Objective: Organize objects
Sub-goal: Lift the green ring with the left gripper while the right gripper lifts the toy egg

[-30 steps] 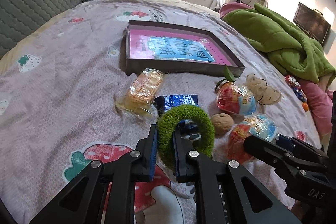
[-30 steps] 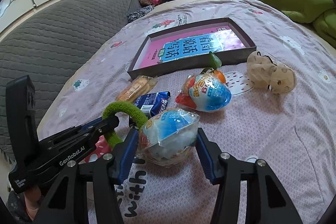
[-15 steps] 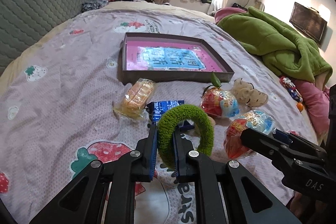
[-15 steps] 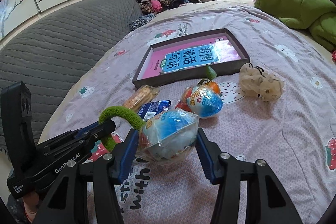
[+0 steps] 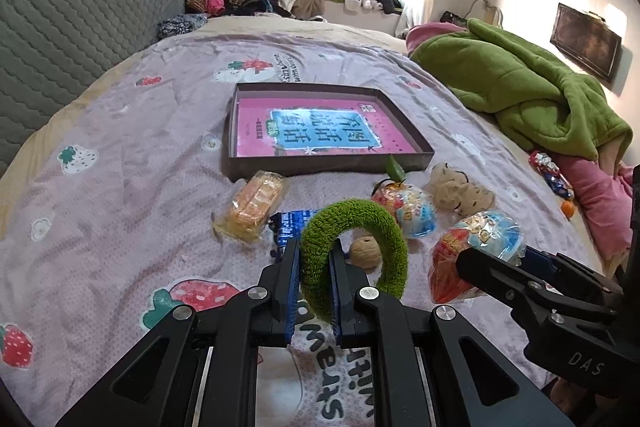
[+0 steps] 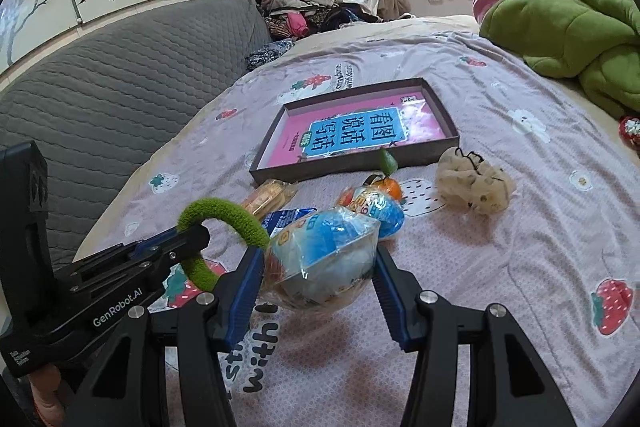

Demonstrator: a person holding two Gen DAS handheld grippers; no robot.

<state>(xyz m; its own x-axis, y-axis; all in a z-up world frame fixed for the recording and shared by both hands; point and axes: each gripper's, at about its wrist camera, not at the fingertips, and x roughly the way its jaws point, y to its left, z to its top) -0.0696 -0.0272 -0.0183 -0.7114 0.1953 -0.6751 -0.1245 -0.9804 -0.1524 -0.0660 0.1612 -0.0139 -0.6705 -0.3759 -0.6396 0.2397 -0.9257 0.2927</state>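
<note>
Green fuzzy hair tie [image 5: 352,251] pinched in left tool [image 5: 314,283], wrapped toy egg [image 6: 324,255] clamped in right tool [image 6: 320,267], both aloft on the near side of the shallow box [image 5: 324,165] on the bed [image 5: 120,187].

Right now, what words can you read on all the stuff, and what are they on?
"看图说话写话": pink book lying in the box.
"GenRobot.AI": left gripper body.
"DAS": right gripper body.
"with": printed on the bedsheet.
Wrapped egg toy and blue packet: print too blurred to read.
</note>
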